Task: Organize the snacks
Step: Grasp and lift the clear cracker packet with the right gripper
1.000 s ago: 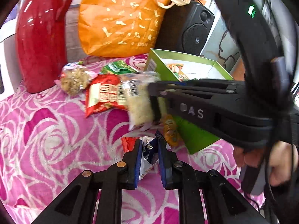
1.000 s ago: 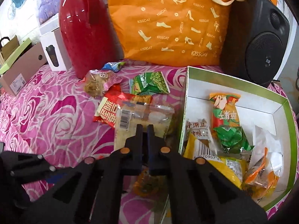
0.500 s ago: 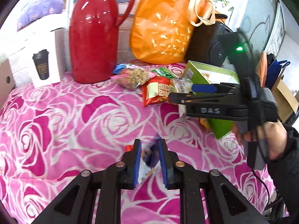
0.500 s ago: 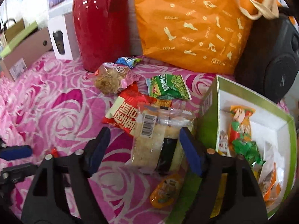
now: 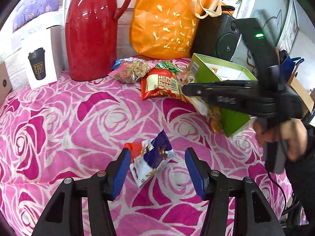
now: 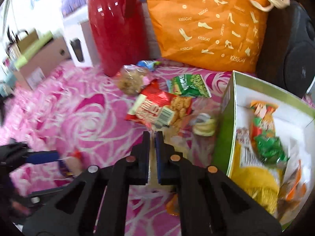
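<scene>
Half a second ago the left tool (image 5: 157,166) pinched the blue-and-white snack packet (image 5: 151,160); its blue pads now stand wide apart and the packet lies loose on the pink rose-patterned cloth (image 5: 69,122), between the fingers and nearer the left one. The right tool (image 6: 153,143), wide open back then, has drawn in to a narrow gap on the near end of the clear packet (image 6: 189,127), which lies just beside the outer wall of the green box (image 6: 224,129). Behind stand the orange bag (image 6: 206,23) and the red thermos (image 5: 90,31). The box holds several packets. Near the clear packet lie the red snack packet (image 6: 155,108), the green pea packet (image 6: 187,85) and a clear bag of brown snacks (image 6: 132,79).
</scene>
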